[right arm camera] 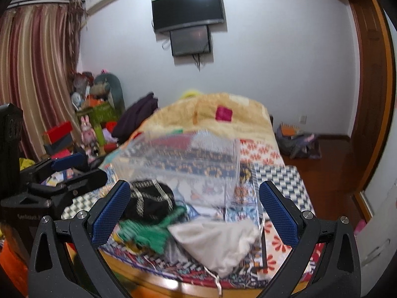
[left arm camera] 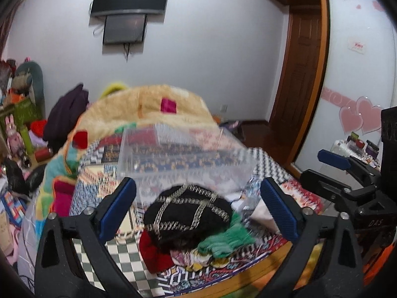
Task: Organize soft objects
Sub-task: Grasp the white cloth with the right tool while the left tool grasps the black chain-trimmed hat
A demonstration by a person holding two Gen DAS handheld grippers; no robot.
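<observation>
A pile of soft things lies at the near edge of the bed: a black hat with silver braid [left arm camera: 188, 213] [right arm camera: 148, 202], a green knitted piece [left arm camera: 225, 241] [right arm camera: 146, 233], a red cloth [left arm camera: 155, 253] and a white pouch [right arm camera: 218, 241]. A clear plastic box [left arm camera: 183, 159] [right arm camera: 178, 166] stands on the bed just behind the pile. My left gripper [left arm camera: 198, 209] is open and empty, jaws either side of the black hat. My right gripper [right arm camera: 194, 214] is open and empty above the white pouch. Each gripper shows at the edge of the other's view.
A folded fluffy beige blanket [left arm camera: 148, 109] lies farther back on the patterned bedspread [right arm camera: 278, 181]. Boxes and toys [right arm camera: 91, 116] crowd the floor left of the bed. A bag [right arm camera: 297, 144] sits on the wooden floor at right. A TV [right arm camera: 187, 8] hangs on the far wall.
</observation>
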